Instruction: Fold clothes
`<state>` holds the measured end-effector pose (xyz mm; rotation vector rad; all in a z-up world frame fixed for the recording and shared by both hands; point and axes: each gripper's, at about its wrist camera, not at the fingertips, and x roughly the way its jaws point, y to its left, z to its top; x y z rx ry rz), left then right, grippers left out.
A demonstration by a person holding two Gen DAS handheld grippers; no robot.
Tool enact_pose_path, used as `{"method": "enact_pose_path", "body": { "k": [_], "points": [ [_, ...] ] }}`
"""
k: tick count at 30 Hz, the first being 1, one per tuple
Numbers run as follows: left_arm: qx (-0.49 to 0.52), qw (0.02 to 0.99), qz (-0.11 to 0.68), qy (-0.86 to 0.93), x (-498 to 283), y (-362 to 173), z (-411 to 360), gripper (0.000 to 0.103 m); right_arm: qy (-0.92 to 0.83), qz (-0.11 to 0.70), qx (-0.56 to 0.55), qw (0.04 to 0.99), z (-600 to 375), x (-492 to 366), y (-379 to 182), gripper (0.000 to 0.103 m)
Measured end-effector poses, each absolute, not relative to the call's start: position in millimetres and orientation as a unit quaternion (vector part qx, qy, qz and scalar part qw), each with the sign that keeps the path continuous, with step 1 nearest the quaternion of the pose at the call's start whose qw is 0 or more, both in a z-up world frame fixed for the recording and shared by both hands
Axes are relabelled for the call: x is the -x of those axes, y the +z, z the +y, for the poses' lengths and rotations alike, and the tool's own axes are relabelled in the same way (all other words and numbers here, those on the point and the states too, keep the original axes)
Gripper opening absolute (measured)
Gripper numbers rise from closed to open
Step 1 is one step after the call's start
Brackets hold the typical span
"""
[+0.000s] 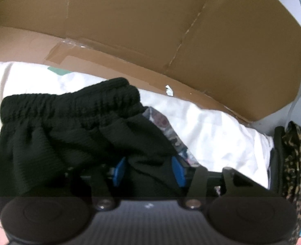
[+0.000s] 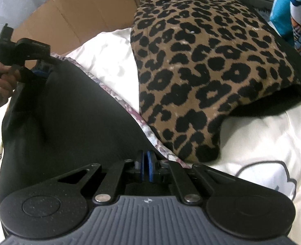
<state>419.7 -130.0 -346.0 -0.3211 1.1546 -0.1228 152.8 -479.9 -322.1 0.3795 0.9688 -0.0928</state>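
The left gripper (image 1: pixel 148 170) stands apart around the shorts (image 1: pixel 72 134) waistband, the right gripper (image 2: pixel 146 168) clamped together on the near-right edge.

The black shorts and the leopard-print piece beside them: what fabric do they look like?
Black shorts: a matte ribbed or waffle-textured knit, probably a soft synthetic or cotton blend, with fine ridges and a gathered elastic waistband.
Leopard-print garment: a thicker, fuzzy knit or fleece, judging by its soft blurred print edges and bulky folded edge. Exact fibre cannot be told.
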Motion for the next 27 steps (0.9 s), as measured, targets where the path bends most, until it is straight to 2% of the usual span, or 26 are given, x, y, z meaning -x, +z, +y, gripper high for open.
{"method": "enact_pose_path", "body": {
  "k": [13,18,27],
  "points": [
    [0.143,0.837,0.525,-0.064,-372.0,-288.5,-68.8,0.045,-0.092,0.479,-0.189,0.852,-489.5,-117.9,-314.8,0.01],
    [0.143,0.845,0.513,-0.047,-355.7,-268.7,-30.2,0.046,-0.078,0.453,-0.205,0.864,-490.1,-99.4,-298.8,0.01],
    [0.173,0.836,0.521,-0.003,-349.1,-275.2,34.7,0.046,-0.052,0.446,-0.197,0.871,-460.3,-105.3,-281.8,0.01]
  ]
}}
